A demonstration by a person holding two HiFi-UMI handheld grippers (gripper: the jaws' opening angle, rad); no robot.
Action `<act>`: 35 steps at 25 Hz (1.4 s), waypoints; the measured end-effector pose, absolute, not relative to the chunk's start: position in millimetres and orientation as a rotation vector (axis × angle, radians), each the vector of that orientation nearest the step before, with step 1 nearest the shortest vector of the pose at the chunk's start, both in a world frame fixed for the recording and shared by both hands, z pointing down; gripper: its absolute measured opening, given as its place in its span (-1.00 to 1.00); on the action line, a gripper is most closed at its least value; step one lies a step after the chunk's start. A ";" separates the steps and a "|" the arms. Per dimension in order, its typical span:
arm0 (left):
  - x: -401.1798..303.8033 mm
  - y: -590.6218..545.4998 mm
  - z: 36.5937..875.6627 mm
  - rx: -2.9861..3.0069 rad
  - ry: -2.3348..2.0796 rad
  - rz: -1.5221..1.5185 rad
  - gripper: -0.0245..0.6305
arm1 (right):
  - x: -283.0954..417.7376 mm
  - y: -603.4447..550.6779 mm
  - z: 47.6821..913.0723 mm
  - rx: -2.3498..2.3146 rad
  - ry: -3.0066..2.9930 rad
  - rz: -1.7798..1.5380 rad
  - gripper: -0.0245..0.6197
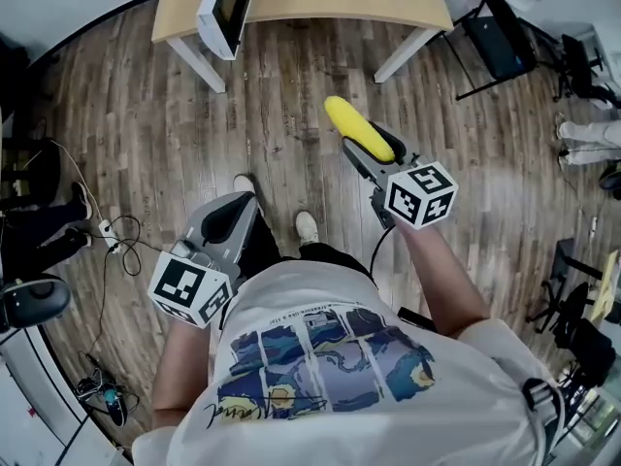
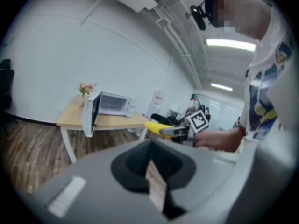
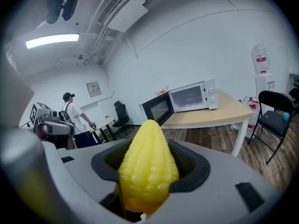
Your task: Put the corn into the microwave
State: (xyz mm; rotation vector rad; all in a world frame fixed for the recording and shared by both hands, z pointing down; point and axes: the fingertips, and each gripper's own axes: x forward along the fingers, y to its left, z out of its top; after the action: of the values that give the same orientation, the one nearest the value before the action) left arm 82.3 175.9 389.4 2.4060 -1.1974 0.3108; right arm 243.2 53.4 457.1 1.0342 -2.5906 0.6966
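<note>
A yellow ear of corn (image 1: pixel 356 129) sticks out of my right gripper (image 1: pixel 374 153), whose jaws are shut on it; the same corn (image 3: pixel 148 164) fills the middle of the right gripper view. The white microwave (image 1: pixel 228 6) stands on a wooden table (image 1: pixel 310 3) ahead, its door (image 1: pixel 221 13) swung open. In the right gripper view the microwave (image 3: pixel 189 99) is far off, door open to the left. My left gripper (image 1: pixel 233 223) hangs low by my left side, shut and holding nothing. The left gripper view shows the microwave (image 2: pixel 112 104) and the corn (image 2: pixel 156 127) at a distance.
Wood floor lies between me and the table. A black folding chair (image 1: pixel 500 37) stands right of the table. Cables (image 1: pixel 112 236) and dark equipment lie on the floor at left. In the right gripper view a person (image 3: pixel 74 118) stands in the far background.
</note>
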 end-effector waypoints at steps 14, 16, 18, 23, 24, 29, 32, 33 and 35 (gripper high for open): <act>-67.9 19.7 368.1 2.594 -1.022 0.254 -0.90 | 156.2 -88.4 444.9 1.354 -2.422 0.611 -0.16; -86.5 1.3 368.4 2.602 -1.019 0.245 -0.90 | 149.9 -108.8 446.7 1.404 -2.392 0.597 -0.16; -100.2 -12.5 368.6 2.593 -1.026 0.216 -0.90 | 146.3 -126.0 451.7 1.435 -2.359 0.597 -0.16; -110.7 -45.6 363.9 2.584 -1.023 0.163 -0.90 | 147.3 -179.1 455.8 1.450 -2.309 0.551 -0.16; -112.5 -51.9 364.3 2.582 -1.026 0.165 -0.90 | 146.8 -192.1 457.7 1.447 -2.305 0.539 -0.16; -122.9 -91.1 366.6 2.549 -1.088 0.201 -0.90 | 140.3 -270.0 471.5 1.423 -2.305 0.484 -0.16; -122.9 -117.7 364.0 2.522 -1.130 0.212 -0.90 | 140.6 -319.5 483.4 1.418 -2.300 0.469 -0.16; -122.6 -126.5 362.8 2.513 -1.143 0.217 -0.90 | 140.4 -336.7 487.7 1.414 -2.299 0.462 -0.16; -122.8 -143.4 361.9 2.496 -1.172 0.239 -0.90 | 138.1 -371.5 497.5 1.404 -2.298 0.444 -0.16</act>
State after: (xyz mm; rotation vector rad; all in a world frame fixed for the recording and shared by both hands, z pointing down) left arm -122.8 -143.4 361.9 2.4957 -1.1718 0.2386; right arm 138.1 -371.5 497.5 1.4040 -2.2985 0.4443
